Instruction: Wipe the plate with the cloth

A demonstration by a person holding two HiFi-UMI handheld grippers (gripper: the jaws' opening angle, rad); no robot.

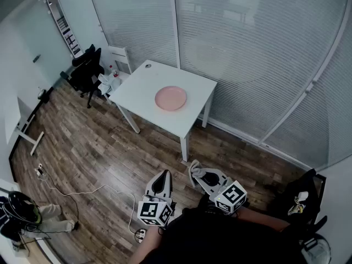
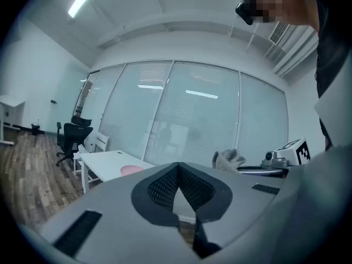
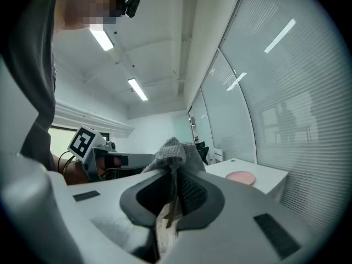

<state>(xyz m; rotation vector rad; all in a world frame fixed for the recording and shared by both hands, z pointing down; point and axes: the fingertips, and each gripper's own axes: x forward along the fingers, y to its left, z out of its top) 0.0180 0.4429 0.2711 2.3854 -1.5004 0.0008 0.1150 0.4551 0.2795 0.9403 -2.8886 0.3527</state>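
Observation:
A pink plate [image 1: 170, 98] lies on a white table [image 1: 142, 87] some way ahead of me across the wooden floor. I hold both grippers low and close to my body, far from the table. My right gripper [image 1: 197, 176] is shut on a grey knitted cloth [image 1: 192, 169]; in the right gripper view the cloth [image 3: 175, 152] bunches up above the closed jaws of the right gripper [image 3: 171, 175], with the plate [image 3: 241, 176] small beyond. My left gripper [image 1: 163, 176] is shut and empty; in its own view the left gripper [image 2: 179, 172] shows nothing between the jaws, and the plate [image 2: 131, 170] sits far off.
A black office chair [image 1: 85, 70] and a white chair [image 1: 114, 73] with clutter stand left of the table. Glass walls with blinds [image 1: 247, 48] run behind it. A cable and power strip [image 1: 82, 191] lie on the floor; a black bag [image 1: 300, 202] sits at my right.

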